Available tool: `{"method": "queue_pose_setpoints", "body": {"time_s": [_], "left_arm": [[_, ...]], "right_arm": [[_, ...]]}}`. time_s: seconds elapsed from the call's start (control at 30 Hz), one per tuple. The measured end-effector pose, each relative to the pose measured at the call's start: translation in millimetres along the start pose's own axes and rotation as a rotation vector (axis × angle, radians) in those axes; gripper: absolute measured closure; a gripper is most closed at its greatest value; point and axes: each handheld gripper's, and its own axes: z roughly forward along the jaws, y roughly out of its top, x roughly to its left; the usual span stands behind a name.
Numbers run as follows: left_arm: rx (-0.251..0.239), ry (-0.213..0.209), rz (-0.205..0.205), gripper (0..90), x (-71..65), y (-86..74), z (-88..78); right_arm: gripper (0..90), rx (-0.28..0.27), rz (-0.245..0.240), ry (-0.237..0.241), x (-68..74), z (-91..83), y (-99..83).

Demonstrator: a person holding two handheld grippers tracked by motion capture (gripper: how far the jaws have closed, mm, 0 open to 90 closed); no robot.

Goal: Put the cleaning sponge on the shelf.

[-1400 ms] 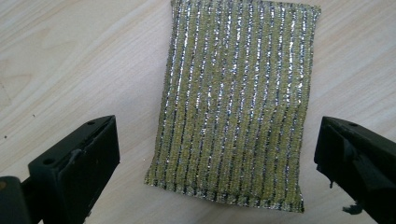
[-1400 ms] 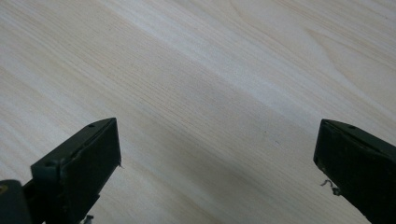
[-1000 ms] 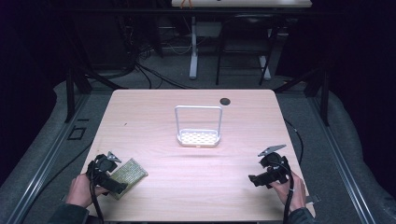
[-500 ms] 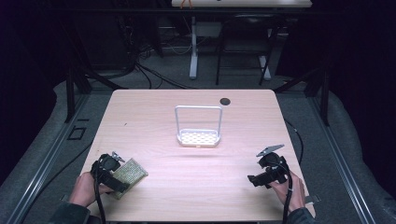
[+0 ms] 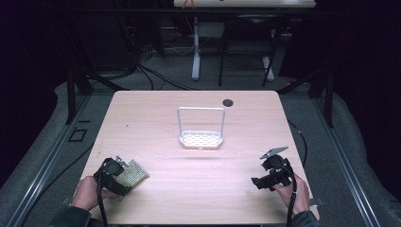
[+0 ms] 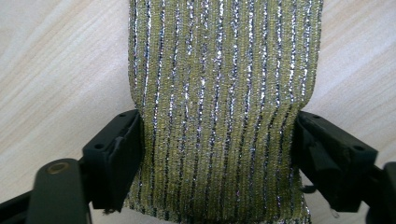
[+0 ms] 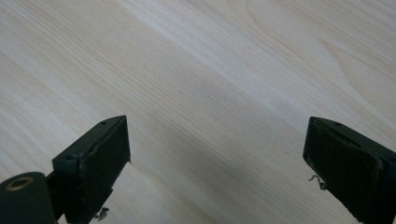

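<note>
Rack: white wire rack (image 5: 200,134) with a tall handle, mid light wooden desk (image 5: 198,189).
Left gripper (image 5: 124,178): near-left of rack, holds sparkly gold-green striped sponge (image 6: 219,107).
Right gripper (image 5: 259,182): near-right of rack, wide, holding nothing.

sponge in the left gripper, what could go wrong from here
1. The left gripper pinches the glittery sponge only near one end, and the soft sides already bow in at the jaws, so it may sag or slip once lifted.
2. The white rack stands mid-table with a tall thin handle; a carried sponge could knock it.
3. The right gripper is open over bare table, offering no support.
</note>
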Motion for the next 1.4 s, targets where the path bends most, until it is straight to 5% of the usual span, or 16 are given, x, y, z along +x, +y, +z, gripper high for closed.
{"method": "queue_pose_setpoints", "body": {"time_s": [0.4,0.77,1.4], "left_arm": [[-0.047,0.034,-0.010,44.9,1.8,-3.4,-6.2],[-0.099,0.036,-0.026,44.3,-0.9,-1.2,-15.1],[-0.139,0.009,0.011,43.4,-18.2,11.0,-20.3]], "right_arm": [[8.1,-0.002,-0.015,-0.007,1.6,-1.3,0.7],[8.4,0.004,-0.009,-0.002,1.7,-1.4,0.6],[10.8,0.002,-0.005,0.010,0.9,-1.9,0.3]]}}
